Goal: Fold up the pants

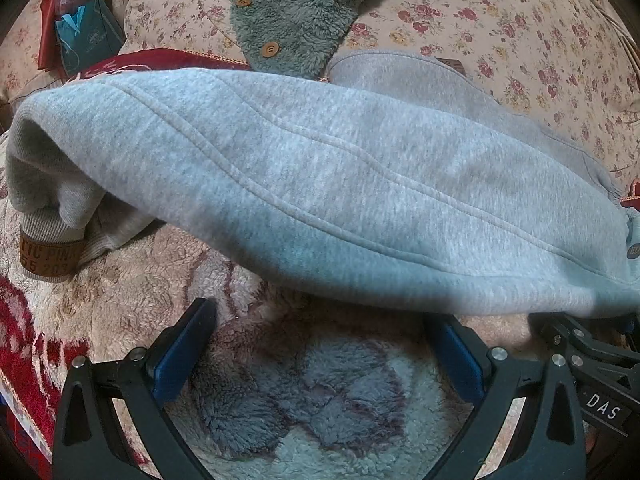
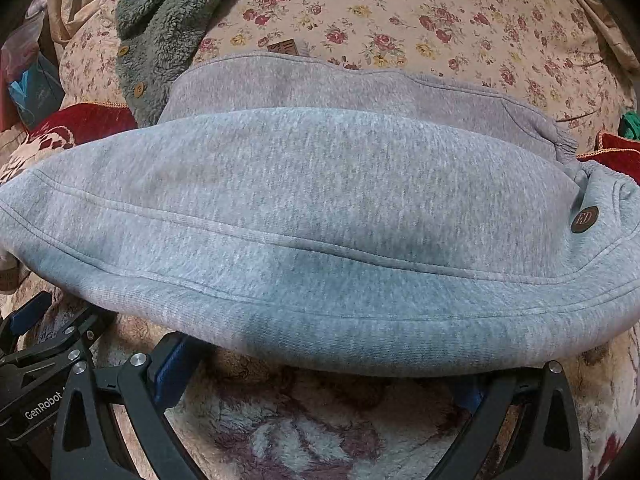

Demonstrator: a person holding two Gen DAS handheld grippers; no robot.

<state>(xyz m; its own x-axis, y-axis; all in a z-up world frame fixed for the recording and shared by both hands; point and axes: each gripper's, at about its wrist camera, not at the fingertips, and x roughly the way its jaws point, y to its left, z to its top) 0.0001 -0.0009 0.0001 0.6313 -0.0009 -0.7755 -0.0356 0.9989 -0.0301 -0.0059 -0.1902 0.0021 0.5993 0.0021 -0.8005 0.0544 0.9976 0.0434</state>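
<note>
Both grippers — left gripper (image 1: 320,320) and right gripper (image 2: 320,360) — are hovering spread beside the pants (image 2: 300,220), gripping nothing; probably between folds — next, pinching the near edge.

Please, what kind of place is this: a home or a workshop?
Most likely a home, probably a bed or sofa. The grey pants lie on a plush patterned blanket, with a floral-print cover behind and a fuzzy green buttoned garment lying there.
</note>
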